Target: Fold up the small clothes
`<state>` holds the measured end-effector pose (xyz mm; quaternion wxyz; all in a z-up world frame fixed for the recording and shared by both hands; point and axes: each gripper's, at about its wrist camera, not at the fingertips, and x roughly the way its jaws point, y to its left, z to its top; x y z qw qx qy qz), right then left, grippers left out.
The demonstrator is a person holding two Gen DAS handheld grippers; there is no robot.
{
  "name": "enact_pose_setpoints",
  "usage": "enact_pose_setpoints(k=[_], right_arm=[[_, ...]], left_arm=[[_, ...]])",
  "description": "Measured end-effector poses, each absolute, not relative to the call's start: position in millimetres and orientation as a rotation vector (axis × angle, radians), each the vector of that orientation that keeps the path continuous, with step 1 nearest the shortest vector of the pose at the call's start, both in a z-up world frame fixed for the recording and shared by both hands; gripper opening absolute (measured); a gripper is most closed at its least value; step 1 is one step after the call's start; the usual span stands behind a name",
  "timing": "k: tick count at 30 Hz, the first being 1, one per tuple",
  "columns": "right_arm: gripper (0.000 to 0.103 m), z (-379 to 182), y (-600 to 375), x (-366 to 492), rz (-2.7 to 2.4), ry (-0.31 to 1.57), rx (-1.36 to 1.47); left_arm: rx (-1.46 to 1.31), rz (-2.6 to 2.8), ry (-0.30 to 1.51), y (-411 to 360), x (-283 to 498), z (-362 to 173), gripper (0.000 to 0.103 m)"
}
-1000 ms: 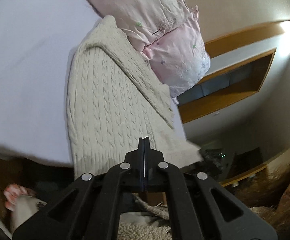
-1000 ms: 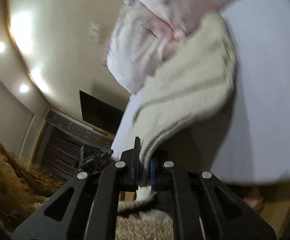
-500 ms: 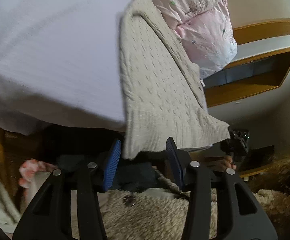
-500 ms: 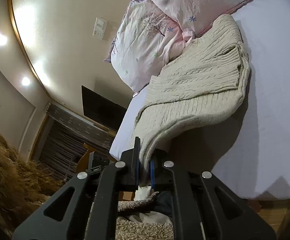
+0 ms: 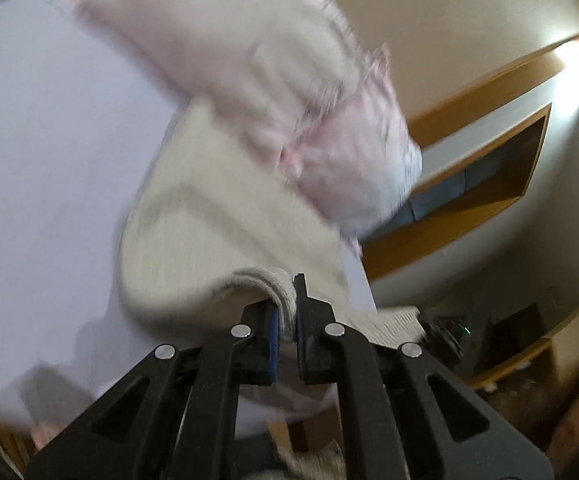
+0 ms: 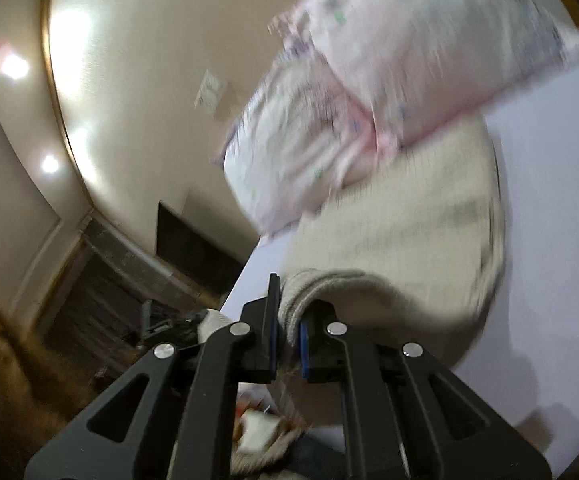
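A cream cable-knit sweater (image 5: 217, 216) lies on the white bed sheet (image 5: 49, 152), its far end against the pink pillows. My left gripper (image 5: 287, 320) is shut on the sweater's near hem, which bulges up over the pads. In the right wrist view the sweater (image 6: 401, 236) shows again, and my right gripper (image 6: 287, 328) is shut on the other corner of its near hem. The hem is lifted off the sheet at both ends. Both views are blurred by motion.
Two pink floral pillows (image 5: 329, 132) lie at the head of the bed, also in the right wrist view (image 6: 369, 92). A wooden shelf unit (image 5: 489, 176) is on the wall at right. A dark screen (image 6: 193, 240) stands against the left wall. The bed edge is just below the grippers.
My left gripper opened half a second ago, then closed on the sweater's hem. Both grippers have moved forward over the bed, lifting the hem. The right stays shut on the hem.
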<state>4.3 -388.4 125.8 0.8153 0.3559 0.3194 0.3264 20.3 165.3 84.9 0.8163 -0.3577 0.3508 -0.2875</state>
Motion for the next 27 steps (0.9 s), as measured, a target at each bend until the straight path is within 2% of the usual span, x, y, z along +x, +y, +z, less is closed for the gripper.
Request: enact_pose_setpoints(k=[3,6,9,12,13,15,16,17,18,19,27], right_arm=[[0.007,142,-394,54,0.609,0.617,0.735],[0.007,133,-398,115,0.474,0.616,0.743],[0.008,92,-397,181,0.257,0.737,0.735],[0.022,41,-397,220,0.096,0.938,0.771],[0.033,34,-397,224,0.074,0.964,0.782],[0.052,37,-400,224,0.06,0.929,0.774],[0.083,47,-401,219,0.004,0.883,0.723],[0.097,58,-403,211,-0.07,0.826,0.672],[0.097,65,-406,204,-0.099,0.767,0.649],[0.097,69,-408,202,-0.101,0.74,0.642],[0.097,56,-407,185,0.032,0.795,0.7]], left_arm=[[-0.781,-0.553,0.665,158,90,108,0.006],[-0.731,-0.43,0.657,138,162,108,0.006],[-0.678,-0.34,0.744,113,224,79,0.006],[-0.78,-0.331,0.909,112,259,43,0.006],[-0.812,-0.349,0.911,116,260,40,0.006],[-0.789,-0.373,0.87,125,251,46,0.017],[-0.766,-0.375,0.839,133,242,54,0.042],[-0.762,-0.372,0.807,141,236,61,0.067],[-0.76,-0.362,0.783,148,230,66,0.073],[-0.756,-0.348,0.763,157,221,70,0.074],[-0.688,-0.337,0.957,161,204,28,0.071]])
